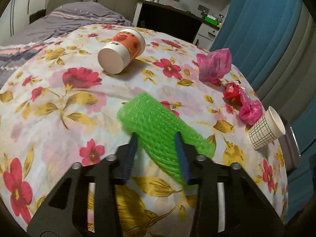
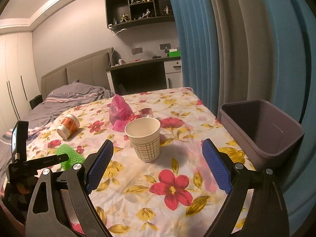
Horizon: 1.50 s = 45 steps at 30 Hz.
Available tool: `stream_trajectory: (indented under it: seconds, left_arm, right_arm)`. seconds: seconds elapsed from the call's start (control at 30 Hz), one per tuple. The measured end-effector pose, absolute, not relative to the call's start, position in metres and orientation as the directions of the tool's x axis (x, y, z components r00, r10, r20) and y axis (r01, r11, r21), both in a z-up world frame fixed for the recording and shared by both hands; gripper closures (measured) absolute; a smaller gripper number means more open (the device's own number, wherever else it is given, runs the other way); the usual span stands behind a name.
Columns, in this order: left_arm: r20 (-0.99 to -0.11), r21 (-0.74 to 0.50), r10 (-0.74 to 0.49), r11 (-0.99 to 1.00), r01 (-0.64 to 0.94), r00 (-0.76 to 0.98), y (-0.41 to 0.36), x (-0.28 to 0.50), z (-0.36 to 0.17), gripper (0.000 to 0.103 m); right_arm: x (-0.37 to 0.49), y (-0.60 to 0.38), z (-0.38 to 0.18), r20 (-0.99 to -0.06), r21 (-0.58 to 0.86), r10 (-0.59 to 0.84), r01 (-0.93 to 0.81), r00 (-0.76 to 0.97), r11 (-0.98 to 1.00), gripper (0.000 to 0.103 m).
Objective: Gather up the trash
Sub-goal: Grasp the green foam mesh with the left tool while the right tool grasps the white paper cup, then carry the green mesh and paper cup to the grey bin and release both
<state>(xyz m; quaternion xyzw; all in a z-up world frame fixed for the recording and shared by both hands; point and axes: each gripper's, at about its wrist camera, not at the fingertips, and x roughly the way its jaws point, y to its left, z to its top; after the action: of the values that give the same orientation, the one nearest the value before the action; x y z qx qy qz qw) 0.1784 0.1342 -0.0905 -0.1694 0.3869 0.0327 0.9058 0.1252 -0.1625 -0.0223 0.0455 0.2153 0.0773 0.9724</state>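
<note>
tabletop (image 2: 197,102) under a floral cloth carries all the litter in sight. purple bin (image 2: 262,130) stands at its right edge, beside the blue curtain; as much of its inside as shows is bare, so collection appears to be at its start.

items outstanding, largest first: orange printed cup (image 1: 122,51) on its side, far left; pink plastic bag (image 1: 214,66) crumpled toward the far side; green foam net sleeve (image 1: 158,126) lying on the cloth near the front; grid-patterned paper cup (image 2: 145,138) upright, mid-table, near the bin; small pink bag wad (image 1: 250,111) and red wrapper (image 1: 232,92) between the bag and the grid cup.

left tongs (image 1: 156,150): drawn in on the green foam net sleeve, its near end between the blue pads, which press its sides. the sleeve rests on the cloth, not yet lifted.

right tongs (image 2: 158,165): spread wide, nothing between them, hovering short of the grid-patterned paper cup and aimed at it.

judgement: first pick in hand; nothing seen binned, six pieces remain to carry over.
</note>
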Motion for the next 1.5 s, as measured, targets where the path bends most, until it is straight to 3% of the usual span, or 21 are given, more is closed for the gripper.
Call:
stream_trajectory:
  seconds: [0.07,0.17,0.47,0.7,0.93,1.1,1.3,1.5]
  left_arm:
    - [-0.708,-0.282,-0.071,0.94,-0.19,0.702,0.133,0.178,-0.09,0.084]
    - [-0.694,-0.301,-0.085,0.936,-0.18,0.715,0.131,0.179,-0.088,0.09]
    - [-0.587,-0.389,-0.111,0.908,-0.159,0.802,0.142,0.159,-0.058,0.092]
    - [-0.515,-0.337,-0.029,0.926,-0.171,0.857,0.145,0.141,-0.03,0.092]
    - [-0.502,-0.341,-0.034,0.926,-0.162,0.864,0.148,0.143,-0.027,0.092]
    - [-0.51,-0.34,-0.044,0.928,-0.154,0.859,0.146,0.149,-0.031,0.092]
    - [-0.517,-0.336,-0.055,0.931,-0.144,0.854,0.143,0.154,-0.034,0.092]
    - [-0.524,-0.317,-0.056,0.939,-0.133,0.85,0.136,0.155,-0.035,0.092]
  right_arm:
    - [0.128,-0.159,-0.024,-0.415,0.117,0.172,-0.135,0.893,0.984,0.015]
    - [0.133,-0.155,-0.026,-0.422,0.115,0.175,-0.139,0.889,0.984,0.015]
    - [0.154,-0.142,-0.035,-0.457,0.093,0.164,-0.136,0.874,0.986,0.015]
    - [0.184,-0.13,-0.046,-0.498,0.079,0.149,-0.127,0.854,0.989,0.015]
    - [0.211,-0.12,-0.056,-0.537,0.07,0.14,-0.121,0.832,0.99,0.015]
    - [0.226,-0.12,-0.058,-0.554,0.076,0.139,-0.116,0.821,0.99,0.022]
    - [0.236,-0.119,-0.064,-0.587,0.069,0.129,-0.109,0.799,0.992,0.041]
    - [0.228,-0.126,-0.062,-0.576,0.089,0.142,-0.111,0.805,0.99,0.048]
